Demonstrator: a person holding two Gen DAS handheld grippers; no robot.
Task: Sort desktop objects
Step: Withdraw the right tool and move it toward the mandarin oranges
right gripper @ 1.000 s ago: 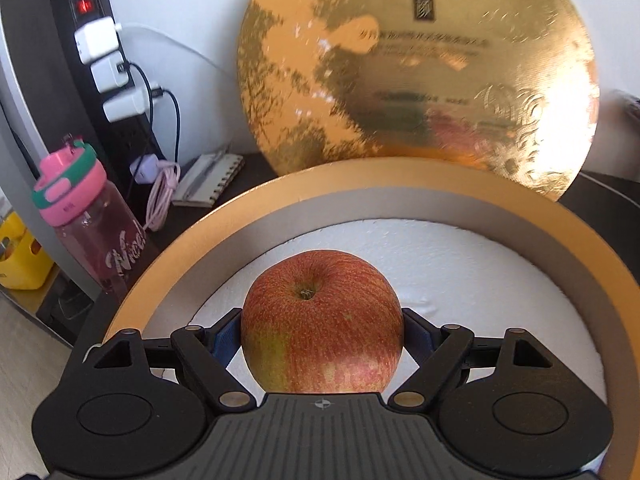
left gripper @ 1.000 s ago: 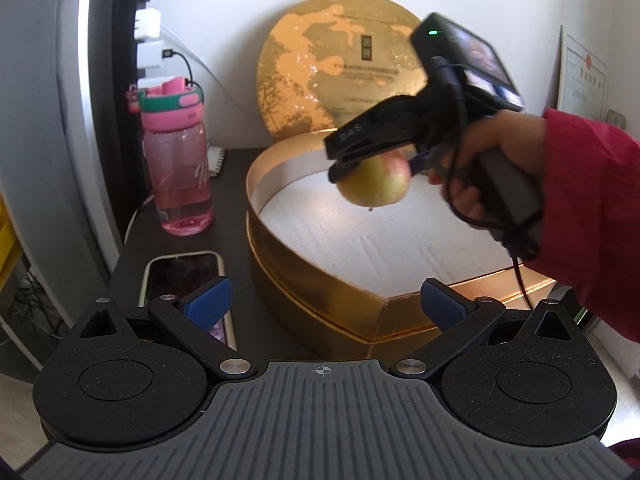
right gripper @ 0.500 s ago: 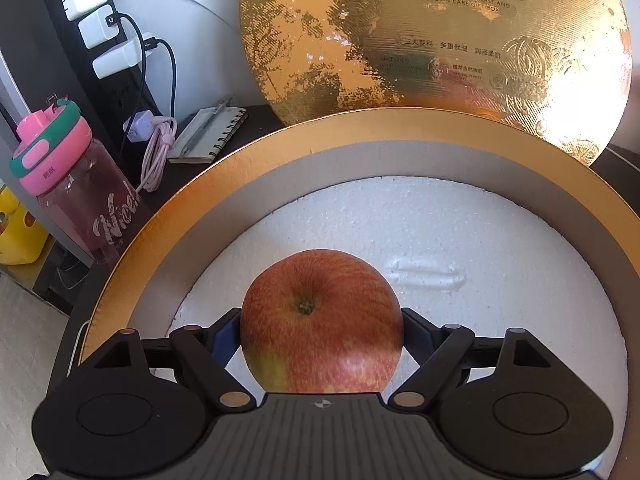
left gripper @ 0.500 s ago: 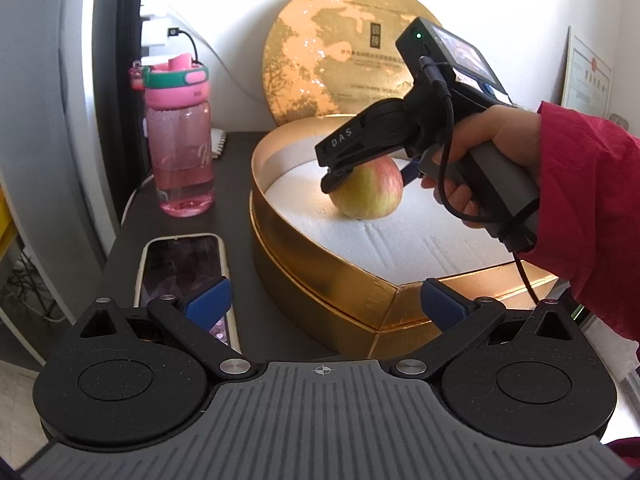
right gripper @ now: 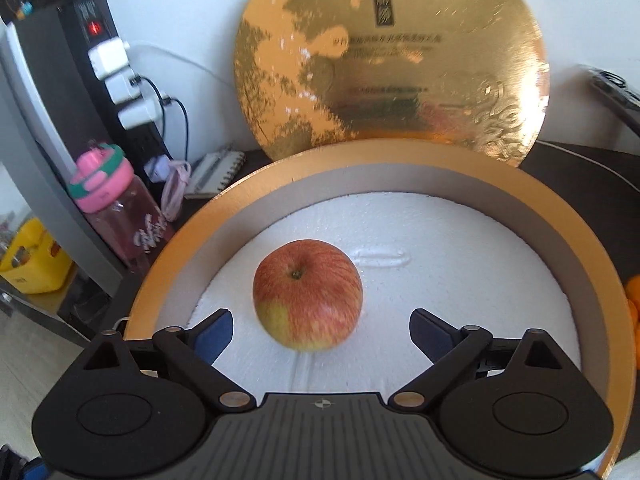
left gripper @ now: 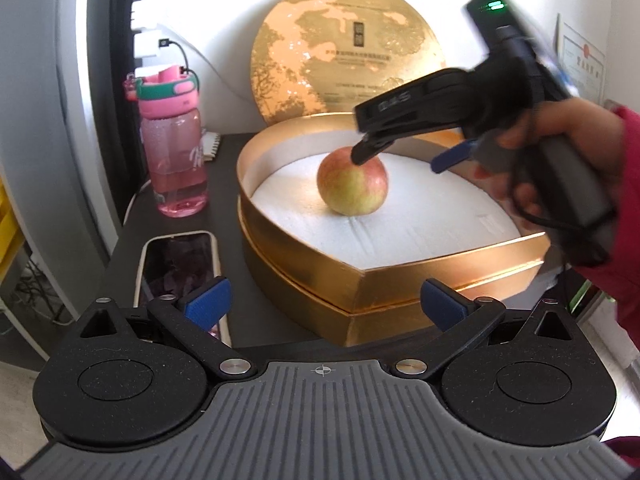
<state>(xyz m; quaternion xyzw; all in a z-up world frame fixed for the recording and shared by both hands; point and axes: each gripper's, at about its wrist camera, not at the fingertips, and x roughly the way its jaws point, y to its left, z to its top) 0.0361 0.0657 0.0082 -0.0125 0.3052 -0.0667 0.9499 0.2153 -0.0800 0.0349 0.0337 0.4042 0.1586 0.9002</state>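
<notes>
Our right gripper has its fingers spread wide, free of the apple resting at frame center on white foam inside the gold box. Our left gripper is open too, at lower frame.

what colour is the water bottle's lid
Pink with a green band on the water bottle; clearest in the left wrist view.

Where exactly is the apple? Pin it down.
The apple sits on the white foam inside the gold box, just ahead of the right gripper, its jaws open.
</notes>
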